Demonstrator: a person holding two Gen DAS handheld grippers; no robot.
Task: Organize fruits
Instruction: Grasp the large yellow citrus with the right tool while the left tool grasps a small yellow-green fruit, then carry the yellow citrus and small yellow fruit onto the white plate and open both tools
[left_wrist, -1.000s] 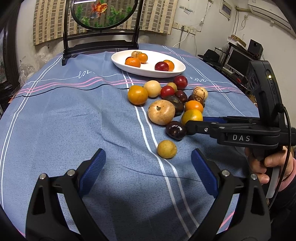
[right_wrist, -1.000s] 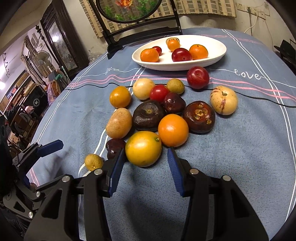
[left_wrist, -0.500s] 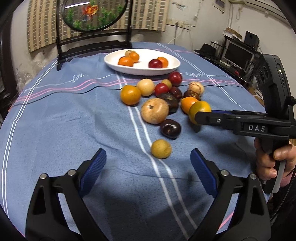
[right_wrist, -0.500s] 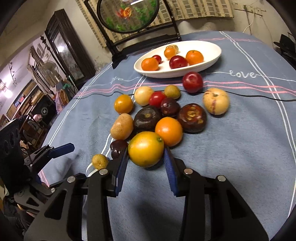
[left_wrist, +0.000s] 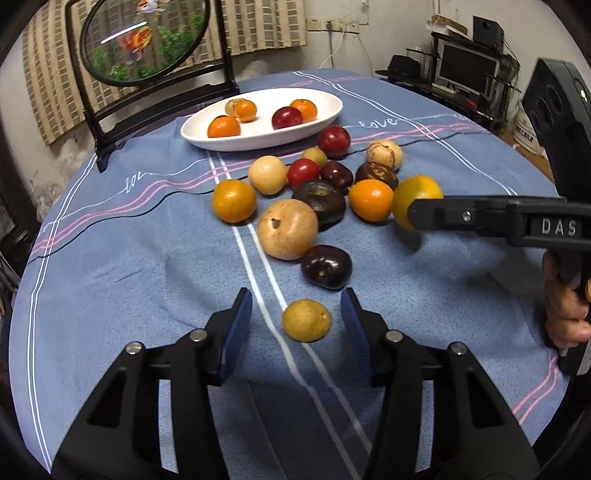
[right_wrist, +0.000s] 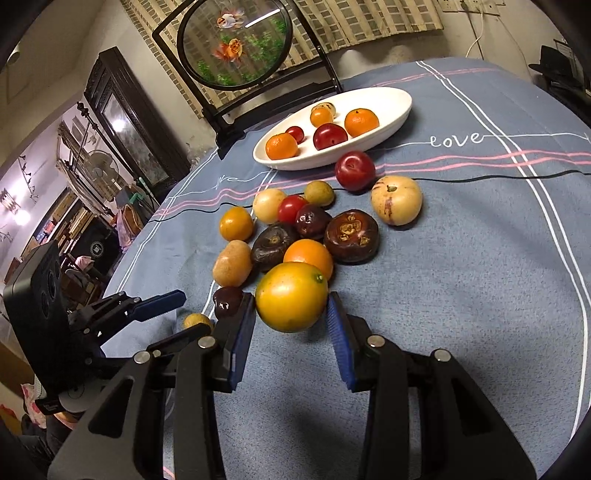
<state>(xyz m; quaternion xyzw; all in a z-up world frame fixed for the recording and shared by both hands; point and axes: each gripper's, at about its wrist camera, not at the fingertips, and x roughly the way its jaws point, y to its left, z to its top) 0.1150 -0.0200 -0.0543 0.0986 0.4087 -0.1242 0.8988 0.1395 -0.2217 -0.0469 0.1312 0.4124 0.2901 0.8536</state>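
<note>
**Still two ways to drop fruit**

Right gripper (right_wrist: 291, 325) is clamped on the big round yellow-orange citrus (right_wrist: 291, 296), held just above the blue striped tablecloth (right_wrist: 480, 277); pads bite near its lower half, so it could squirt out en route to the white oval dish (right_wrist: 400, 110). Left gripper (left_wrist: 297, 319) is closing w/ the small round yellow-green fruit (left_wrist: 306, 319) between the jaws, not yet pinched; off-centre contact could roll it into the dark purple plum (left_wrist: 326, 266).

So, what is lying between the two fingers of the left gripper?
The small yellow fruit on the tablecloth, seen in the left wrist view. The left gripper is closing, its pads not yet touching it.
</note>
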